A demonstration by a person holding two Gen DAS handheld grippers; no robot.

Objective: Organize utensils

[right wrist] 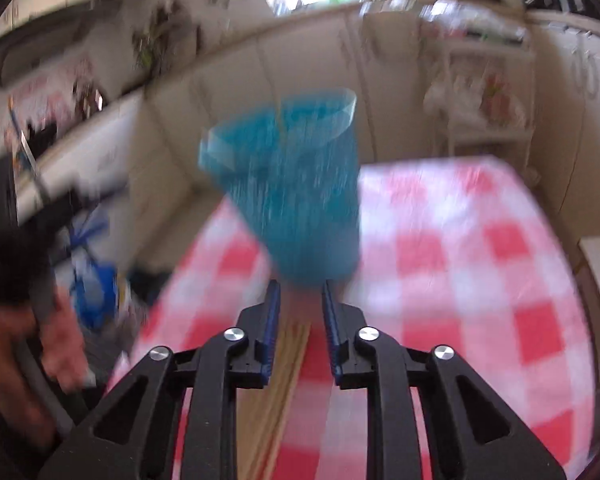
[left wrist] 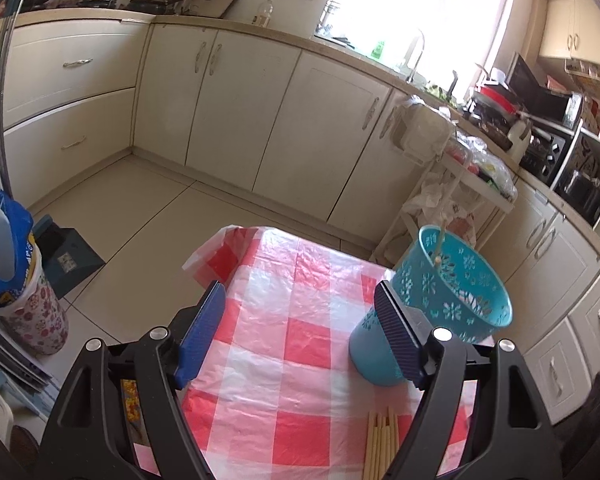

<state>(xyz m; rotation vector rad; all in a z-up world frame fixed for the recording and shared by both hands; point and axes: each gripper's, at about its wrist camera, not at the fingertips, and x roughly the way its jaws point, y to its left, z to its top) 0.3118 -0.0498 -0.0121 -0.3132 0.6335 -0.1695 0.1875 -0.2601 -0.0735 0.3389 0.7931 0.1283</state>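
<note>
A teal perforated utensil holder (left wrist: 440,304) stands on the red-and-white checked tablecloth (left wrist: 284,320), with one pale chopstick (left wrist: 440,246) standing in it. Several wooden chopsticks (left wrist: 380,444) lie flat on the cloth near the front. My left gripper (left wrist: 300,332) is open and empty; its right finger is beside the holder's base. In the blurred right wrist view the holder (right wrist: 300,192) is just ahead of my right gripper (right wrist: 300,320), which is open with a narrow gap and empty, above the lying chopsticks (right wrist: 284,368).
Cream kitchen cabinets (left wrist: 236,108) run along the far wall. A white cart (left wrist: 460,184) with bags stands behind the table. A floral bin with a blue bag (left wrist: 16,280) and a dustpan (left wrist: 68,260) are on the floor at left.
</note>
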